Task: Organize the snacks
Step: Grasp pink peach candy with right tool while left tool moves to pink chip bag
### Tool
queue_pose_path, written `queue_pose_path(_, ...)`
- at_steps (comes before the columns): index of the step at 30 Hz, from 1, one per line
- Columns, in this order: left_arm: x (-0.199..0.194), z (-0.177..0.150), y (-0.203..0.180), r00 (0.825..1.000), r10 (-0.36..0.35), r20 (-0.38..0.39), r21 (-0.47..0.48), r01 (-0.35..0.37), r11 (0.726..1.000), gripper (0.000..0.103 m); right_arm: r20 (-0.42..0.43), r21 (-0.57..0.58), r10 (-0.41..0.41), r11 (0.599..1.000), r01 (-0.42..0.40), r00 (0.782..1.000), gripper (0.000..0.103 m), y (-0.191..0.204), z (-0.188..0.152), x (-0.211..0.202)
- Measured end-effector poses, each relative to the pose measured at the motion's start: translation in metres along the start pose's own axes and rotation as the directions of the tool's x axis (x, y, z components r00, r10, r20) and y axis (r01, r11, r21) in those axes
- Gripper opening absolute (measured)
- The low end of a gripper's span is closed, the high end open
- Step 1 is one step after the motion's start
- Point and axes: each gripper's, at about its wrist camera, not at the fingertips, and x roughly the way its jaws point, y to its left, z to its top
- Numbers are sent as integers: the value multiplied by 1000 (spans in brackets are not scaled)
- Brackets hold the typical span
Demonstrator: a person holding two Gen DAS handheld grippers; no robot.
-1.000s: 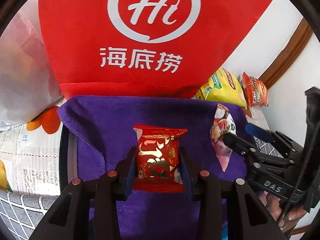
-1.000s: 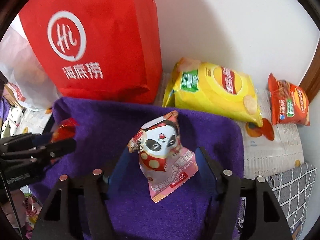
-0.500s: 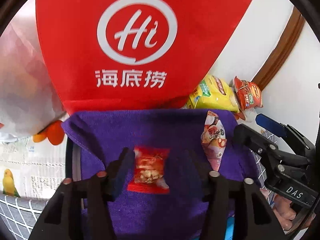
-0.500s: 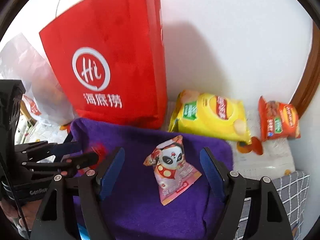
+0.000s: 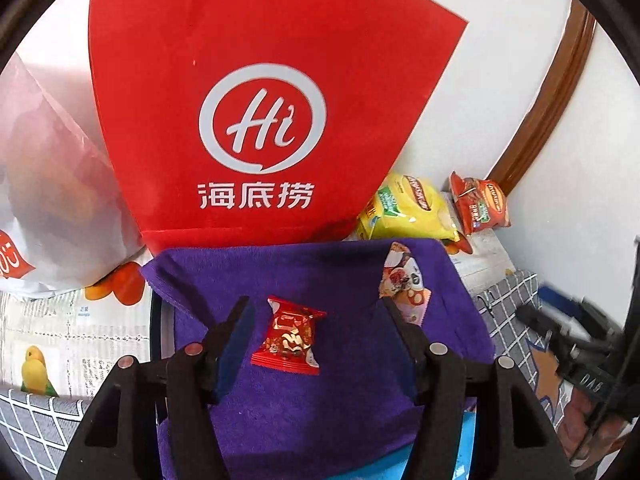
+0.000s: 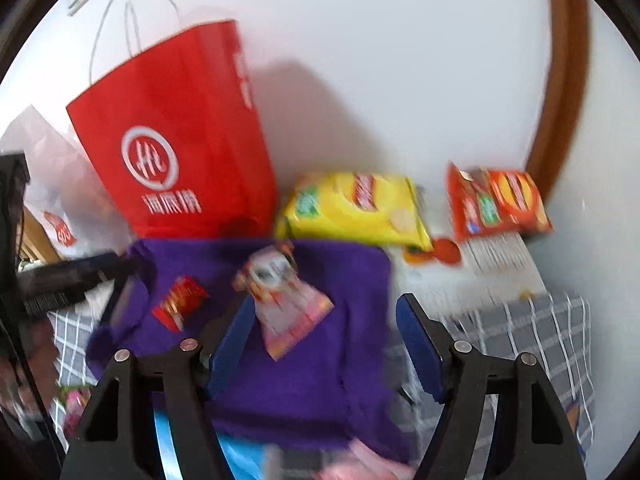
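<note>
A small red snack packet [image 5: 291,336] lies flat on the purple cloth [image 5: 352,408]. My left gripper [image 5: 318,320] is open and empty, pulled back above the packet. A pink panda snack packet [image 5: 402,280] lies on the cloth to the right. In the right wrist view, which is blurred, my right gripper [image 6: 326,324] is open and empty, with the panda packet [image 6: 280,292] near its left finger and the red packet [image 6: 180,300] further left.
A tall red paper bag [image 5: 264,120] stands behind the cloth against the wall. A yellow chip bag [image 6: 356,208] and an orange snack bag [image 6: 496,204] lie at the back right. A white plastic bag [image 5: 48,208] sits at the left. The grey checked tablecloth [image 6: 520,328] surrounds the cloth.
My left gripper opened and let the red packet go onto the cloth, then drew back. My right gripper opened off the panda packet, drew back and swung right.
</note>
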Motion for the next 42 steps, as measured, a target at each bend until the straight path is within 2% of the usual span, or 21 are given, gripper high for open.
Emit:
queue_pose_path(3,-7,0,-2,1000,11,11,0,-11,1000,60,-53,40,-27,999,29,998,73,-17,-27,-2)
queue_pose_path(9,-19,3,-2,999,10,32,-9,-10,1000,60,-94,103,-33,994,43,995,73,-33,-79,-14)
queue_pose_path(12,-25,3,-2,999,13,44,-11,-12,1000,60,-112,146,16,989,1,994,73,-35,-101,-16)
queue_pose_path(18,-33,4,-3,998,19,60,-9,-18,1000,60,-136,196,62,980,-35,989,73,-28,-119,6)
queue_pose_path(20,-37,4,-1,998,19,68,-12,-18,1000,60,-133,196,47,980,-20,990,72,-24,-119,15)
queue_pose_path(23,-42,5,1,996,21,83,-20,-19,1000,60,-135,172,-7,985,31,991,67,-19,-120,29)
queue_pose_path(25,-45,6,2,996,22,89,-24,-19,1000,60,-104,178,-12,984,30,994,65,-19,-121,29)
queue_pose_path(28,-48,6,1,995,24,97,-24,-22,999,60,-109,155,-63,985,79,992,38,-21,-123,26)
queue_pose_path(31,-56,4,-5,994,21,110,-12,-20,1000,60,-104,155,-19,987,35,994,28,-23,-127,15)
queue_pose_path(33,-63,4,-11,993,17,119,8,-18,1000,60,-98,156,0,988,15,995,26,-23,-130,5)
queue_pose_path(37,-84,-6,-12,988,42,149,23,-46,999,60,-77,120,-23,992,32,997,26,-19,-138,-22)
queue_pose_path(42,-108,-31,5,987,101,124,26,-105,994,60,-63,79,-24,996,29,998,26,-6,-152,-41)
